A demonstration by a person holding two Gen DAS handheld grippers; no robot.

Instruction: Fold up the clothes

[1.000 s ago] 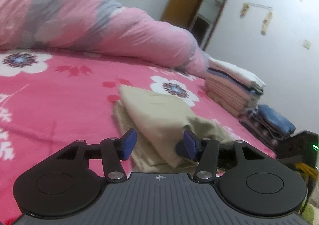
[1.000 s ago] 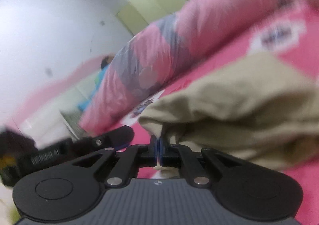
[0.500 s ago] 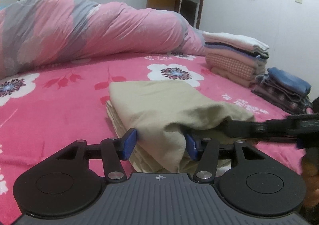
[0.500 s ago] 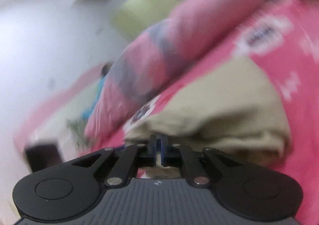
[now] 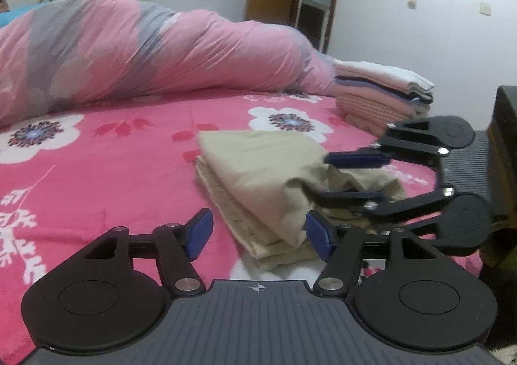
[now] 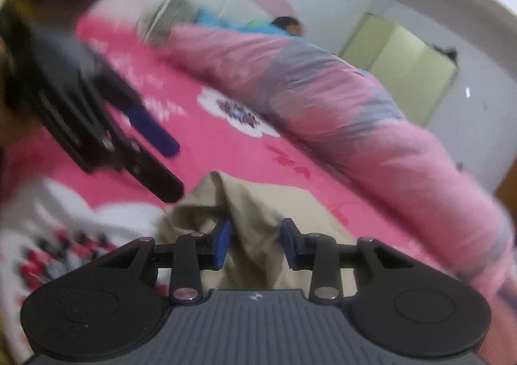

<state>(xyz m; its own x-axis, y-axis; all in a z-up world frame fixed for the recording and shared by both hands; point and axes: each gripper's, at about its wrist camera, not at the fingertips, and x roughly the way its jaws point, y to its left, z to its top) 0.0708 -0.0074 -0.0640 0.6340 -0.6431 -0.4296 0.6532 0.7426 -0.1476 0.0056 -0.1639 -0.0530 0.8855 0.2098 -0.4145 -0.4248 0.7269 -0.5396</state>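
Since a second ago the right gripper (image 6: 255, 243) has rolled over and its jaws have just been opening: they were pressed together on a tan fold, now they stand part spread with a ridge of cloth between them, pads not pressing as far as I can tell. Left gripper (image 5: 258, 234) jaws have just been opening too, now spread wide, straddling the near corner of the folded tan garment (image 5: 258, 171) without touching it.

Garment lies on the pink floral bed sheet (image 5: 113, 171), near edge, right of centre. Folded stack of clothes (image 5: 384, 96) sits far right; pink duvet (image 5: 161, 51) bunched along the far side.

Step looks like release after the last fold. To do it well: back both grippers straight off, clear of the cloth, so no pad drags the top layer. Right-side corner looks rumpled; likely needs a flattening press before moving it to the stack. Risk: snagging that loose ridge and pulling the fold open.
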